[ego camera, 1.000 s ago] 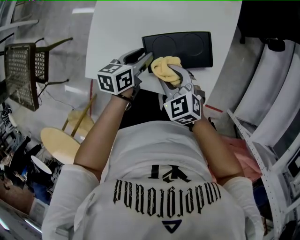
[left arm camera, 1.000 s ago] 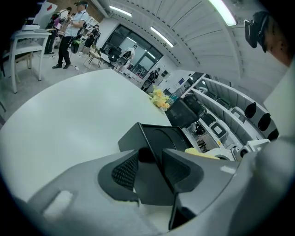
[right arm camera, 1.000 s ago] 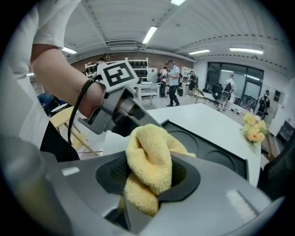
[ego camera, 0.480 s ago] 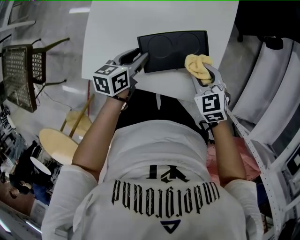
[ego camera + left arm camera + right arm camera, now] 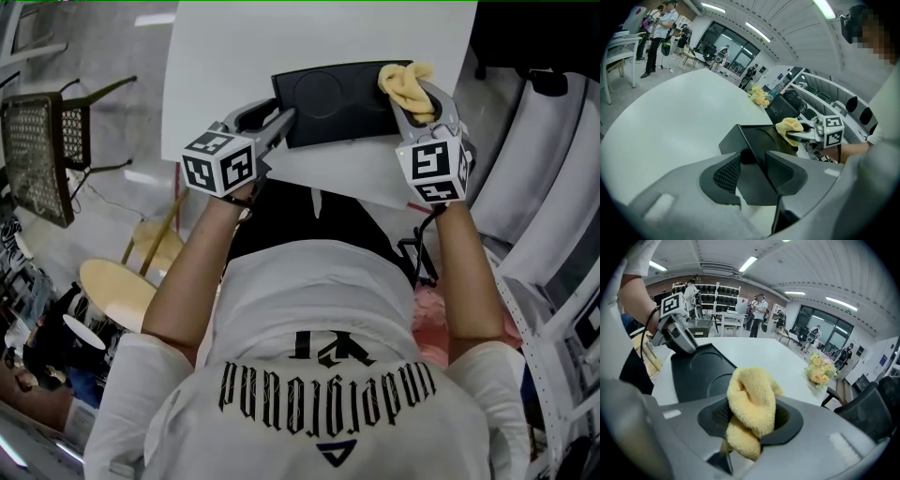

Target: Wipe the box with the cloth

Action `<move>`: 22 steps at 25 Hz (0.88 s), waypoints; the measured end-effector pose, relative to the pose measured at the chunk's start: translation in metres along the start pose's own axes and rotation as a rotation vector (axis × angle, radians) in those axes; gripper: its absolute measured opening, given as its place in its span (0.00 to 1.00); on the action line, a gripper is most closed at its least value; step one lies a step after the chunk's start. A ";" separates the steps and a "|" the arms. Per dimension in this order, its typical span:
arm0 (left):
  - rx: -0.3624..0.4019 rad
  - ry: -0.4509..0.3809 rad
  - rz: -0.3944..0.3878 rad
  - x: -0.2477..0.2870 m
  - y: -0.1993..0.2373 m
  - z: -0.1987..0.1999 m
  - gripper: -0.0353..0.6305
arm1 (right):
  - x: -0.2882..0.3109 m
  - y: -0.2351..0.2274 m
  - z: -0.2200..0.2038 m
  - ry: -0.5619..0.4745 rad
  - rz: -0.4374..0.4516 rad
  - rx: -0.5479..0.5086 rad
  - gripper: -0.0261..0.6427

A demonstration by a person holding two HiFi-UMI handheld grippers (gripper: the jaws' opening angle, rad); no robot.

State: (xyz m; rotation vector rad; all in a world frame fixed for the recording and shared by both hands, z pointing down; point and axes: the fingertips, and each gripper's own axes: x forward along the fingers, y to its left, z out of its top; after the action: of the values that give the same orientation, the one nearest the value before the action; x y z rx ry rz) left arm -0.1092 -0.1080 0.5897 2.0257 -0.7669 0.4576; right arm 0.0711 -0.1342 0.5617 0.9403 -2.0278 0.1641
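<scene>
A flat black box with two round recesses lies on the white table. My left gripper is shut on the box's near left corner; in the left gripper view the jaws pinch the box's edge. My right gripper is shut on a bunched yellow cloth, which rests over the box's right end. In the right gripper view the cloth bulges out between the jaws, with the box and the left gripper beyond it.
The table's near edge runs just below the box. A mesh chair and a round wooden stool stand on the floor at left. White shelving is at right. Yellow flowers sit at the table's far side. People stand in the background.
My right gripper has carried the cloth from the box's near left edge rightward and away, onto the box's right end. The left gripper has kept its hold on the corner.
</scene>
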 end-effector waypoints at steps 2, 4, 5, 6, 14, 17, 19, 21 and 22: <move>0.002 0.003 -0.004 0.001 0.000 0.000 0.32 | 0.013 -0.011 0.011 0.004 -0.003 0.004 0.25; 0.000 0.006 -0.009 0.002 -0.001 -0.001 0.32 | 0.020 -0.010 0.017 0.007 0.012 0.018 0.25; -0.002 0.006 -0.011 0.002 0.000 -0.001 0.32 | 0.023 -0.004 0.021 0.002 0.031 0.022 0.25; -0.002 0.006 -0.013 0.002 0.000 -0.001 0.32 | 0.026 0.005 0.027 -0.009 0.058 0.019 0.25; -0.003 0.010 -0.017 0.003 0.001 0.000 0.33 | 0.061 0.116 0.103 -0.075 0.348 -0.118 0.25; -0.004 0.004 -0.016 0.003 0.001 -0.001 0.33 | 0.065 0.132 0.114 -0.082 0.412 -0.136 0.24; -0.002 -0.005 -0.013 0.002 0.000 -0.001 0.33 | 0.060 0.130 0.110 -0.074 0.443 -0.119 0.24; 0.002 -0.013 -0.006 0.000 0.001 0.000 0.33 | 0.053 0.125 0.101 -0.058 0.454 -0.097 0.24; 0.003 -0.015 -0.003 -0.001 0.001 0.000 0.33 | 0.048 0.121 0.095 -0.052 0.449 -0.078 0.24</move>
State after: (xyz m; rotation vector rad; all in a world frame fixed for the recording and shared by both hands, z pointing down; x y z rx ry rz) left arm -0.1103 -0.1084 0.5898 2.0352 -0.7730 0.4426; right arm -0.0892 -0.1167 0.5671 0.4324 -2.2512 0.3027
